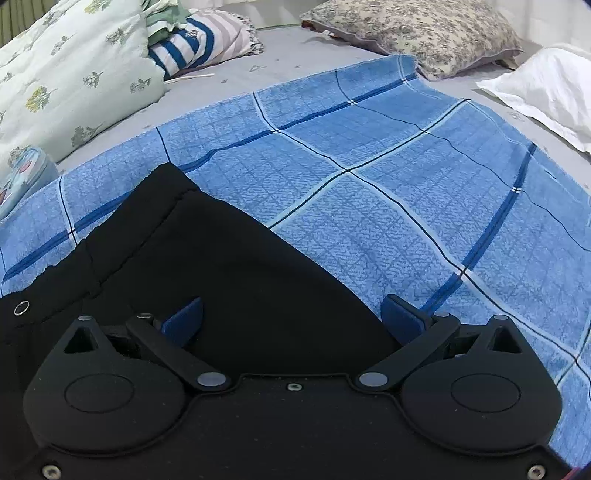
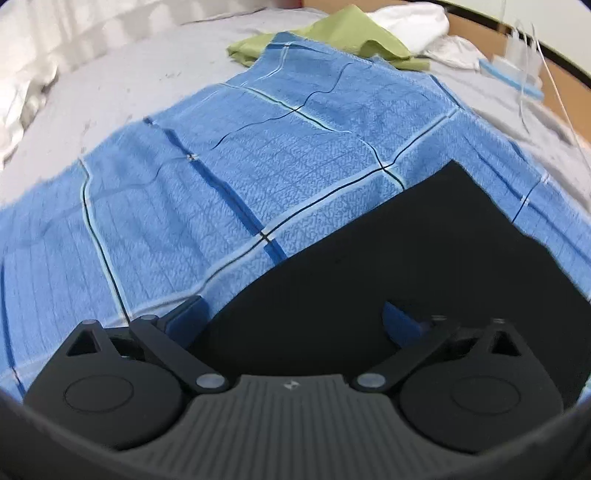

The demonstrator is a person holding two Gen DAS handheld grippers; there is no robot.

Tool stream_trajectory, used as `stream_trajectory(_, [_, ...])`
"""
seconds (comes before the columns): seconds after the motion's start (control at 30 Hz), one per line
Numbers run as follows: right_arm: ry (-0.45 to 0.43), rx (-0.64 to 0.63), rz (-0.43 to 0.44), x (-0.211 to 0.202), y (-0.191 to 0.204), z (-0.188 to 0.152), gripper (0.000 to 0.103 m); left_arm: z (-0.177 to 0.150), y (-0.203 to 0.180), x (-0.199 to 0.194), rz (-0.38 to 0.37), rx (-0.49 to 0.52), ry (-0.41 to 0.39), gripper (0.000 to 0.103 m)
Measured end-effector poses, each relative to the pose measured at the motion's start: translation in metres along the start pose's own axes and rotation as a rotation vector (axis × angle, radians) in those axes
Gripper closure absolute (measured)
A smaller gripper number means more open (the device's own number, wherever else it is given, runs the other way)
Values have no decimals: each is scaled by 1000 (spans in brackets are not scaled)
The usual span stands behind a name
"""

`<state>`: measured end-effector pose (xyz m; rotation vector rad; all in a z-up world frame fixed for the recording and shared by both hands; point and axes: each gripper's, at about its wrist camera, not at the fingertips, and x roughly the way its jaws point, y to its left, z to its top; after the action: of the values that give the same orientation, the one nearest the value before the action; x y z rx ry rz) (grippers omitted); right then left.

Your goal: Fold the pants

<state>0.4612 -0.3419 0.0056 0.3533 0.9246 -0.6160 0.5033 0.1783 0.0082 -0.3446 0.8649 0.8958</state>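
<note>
Black pants [image 1: 207, 258] lie flat on a blue checked towel [image 1: 369, 155] on the bed. In the left wrist view I see the waistband end with a metal eyelet [image 1: 21, 307] at the far left. My left gripper [image 1: 291, 319] is open above the pants' edge, its blue pads wide apart. In the right wrist view the pants [image 2: 424, 251] show a straight edge and a corner at the right. My right gripper [image 2: 295, 319] is open over that edge, holding nothing. The towel also shows in the right wrist view [image 2: 221, 166].
A floral quilt [image 1: 66, 74], a striped cloth [image 1: 192, 44], a floral pillow [image 1: 413, 33] and a white pillow [image 1: 546, 88] ring the towel. A green cloth [image 2: 332, 40] and white bedding [image 2: 410, 18] lie past the towel's far end. A cardboard box [image 2: 554, 77] stands at right.
</note>
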Motion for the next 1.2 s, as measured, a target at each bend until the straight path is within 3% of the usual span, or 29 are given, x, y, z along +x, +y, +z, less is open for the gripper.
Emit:
stream_trajectory(0.03, [-16,-7,8,-5,-2,-2,29,-1,1,-2,-5,8,-9,14])
stream_trajectory(0.07, [-28,-9,21,-9,-4,-3,50,-3,3,-7,-13,17,-25,24])
stream_trajectory(0.1, [-31,-4,38,-15,-8,-3,79,-5,4,-13,-21,30,-47,53])
stream_trajectory(0.13, [-28,8,49,-19,-12,-2,94,-7,5,-19,-42,49,-66,86])
stream_trajectory(0.17, [-17,32,75,-22,-19,-2,99,-8,8,-24,-81,60,-65,96])
stream_trajectory(0.43, [-70,22,221,-74,-78,-20,100,-13,58,-61,-255,49,-65,100])
stream_trajectory(0.67, [-82,16,332,-127,-148,-64,100,-33,141,-112,-365,55,-103,100])
stream_trajectory(0.9, [-41,98,455,-165,-232,-135,100,-79,244,-164,-443,48,-209,101])
stream_trajectory(1.1, [-19,121,472,-190,-283,-206,100,-122,315,-185,-449,38,-231,101])
stream_trajectory(1.2, [-21,108,449,-201,-301,-234,100,-143,334,-183,-445,52,-184,101])
